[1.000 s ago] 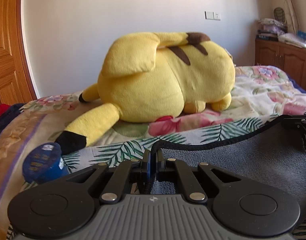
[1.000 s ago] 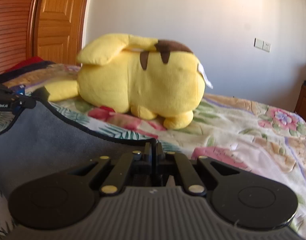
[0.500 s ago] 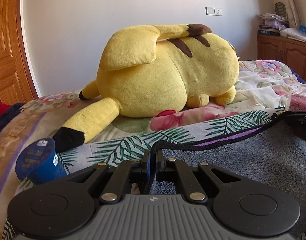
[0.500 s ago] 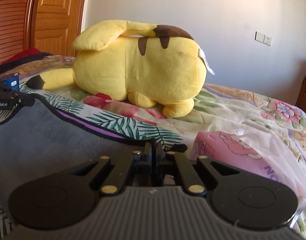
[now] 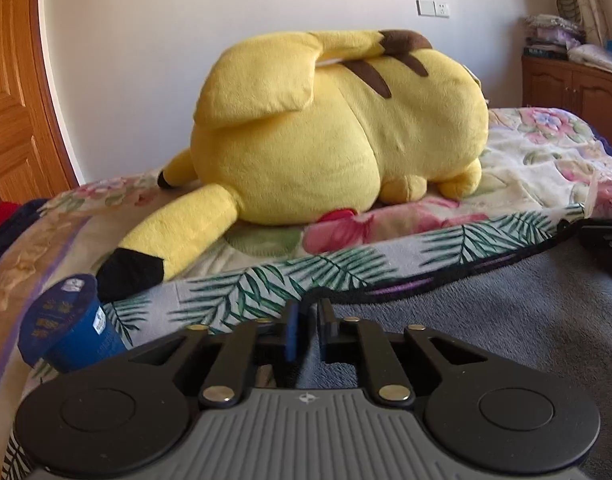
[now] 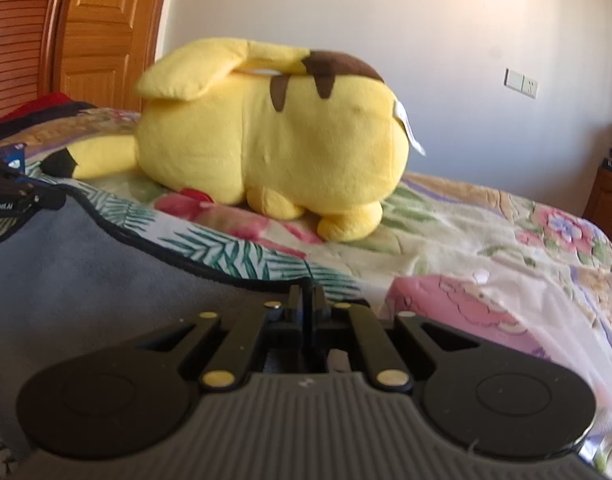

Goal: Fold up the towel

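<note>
Beyond the towel's far hem, a yellow Pikachu plush lies across the bed, and a blue cup sits near the left edge. Since half a second ago the left claw has parted slightly, freeing the hem. The gray towel lies flat just ahead. The right claw pinches its corner.

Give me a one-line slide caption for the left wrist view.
Left gripper fingers part around the grey towel's black-trimmed corner on a floral bedspread, beside a blue cup and yellow plush toy.
</note>
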The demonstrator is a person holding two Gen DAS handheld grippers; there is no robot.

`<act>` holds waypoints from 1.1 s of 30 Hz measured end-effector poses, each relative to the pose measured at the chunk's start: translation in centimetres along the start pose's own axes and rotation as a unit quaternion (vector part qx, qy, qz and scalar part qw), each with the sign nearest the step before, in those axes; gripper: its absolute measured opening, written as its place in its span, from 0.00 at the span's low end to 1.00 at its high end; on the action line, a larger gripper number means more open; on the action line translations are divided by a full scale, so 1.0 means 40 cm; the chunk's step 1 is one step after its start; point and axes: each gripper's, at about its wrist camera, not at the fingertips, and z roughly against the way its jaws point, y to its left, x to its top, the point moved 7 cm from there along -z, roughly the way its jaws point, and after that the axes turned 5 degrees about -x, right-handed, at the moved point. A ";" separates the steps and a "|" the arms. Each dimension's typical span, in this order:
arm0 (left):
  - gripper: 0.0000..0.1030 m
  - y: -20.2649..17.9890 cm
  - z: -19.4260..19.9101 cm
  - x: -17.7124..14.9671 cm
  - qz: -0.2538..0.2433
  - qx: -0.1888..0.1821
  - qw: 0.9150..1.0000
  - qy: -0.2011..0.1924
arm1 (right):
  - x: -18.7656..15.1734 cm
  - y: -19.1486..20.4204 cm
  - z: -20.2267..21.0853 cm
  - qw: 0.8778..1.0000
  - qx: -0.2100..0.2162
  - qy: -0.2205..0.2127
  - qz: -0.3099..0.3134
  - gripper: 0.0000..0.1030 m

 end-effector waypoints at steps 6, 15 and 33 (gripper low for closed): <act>0.26 -0.007 0.042 0.006 0.029 -0.021 0.999 0.006 | 0.015 -0.025 0.046 0.999 0.014 0.001 -0.030 0.50; 0.35 -0.052 0.167 0.050 0.025 -0.040 0.999 0.010 | 0.070 -0.021 0.189 0.999 0.039 -0.002 -0.035 0.50; 0.35 -0.109 0.447 0.076 0.016 -0.049 0.999 0.001 | 0.147 -0.021 0.448 0.998 0.042 -0.020 -0.049 0.50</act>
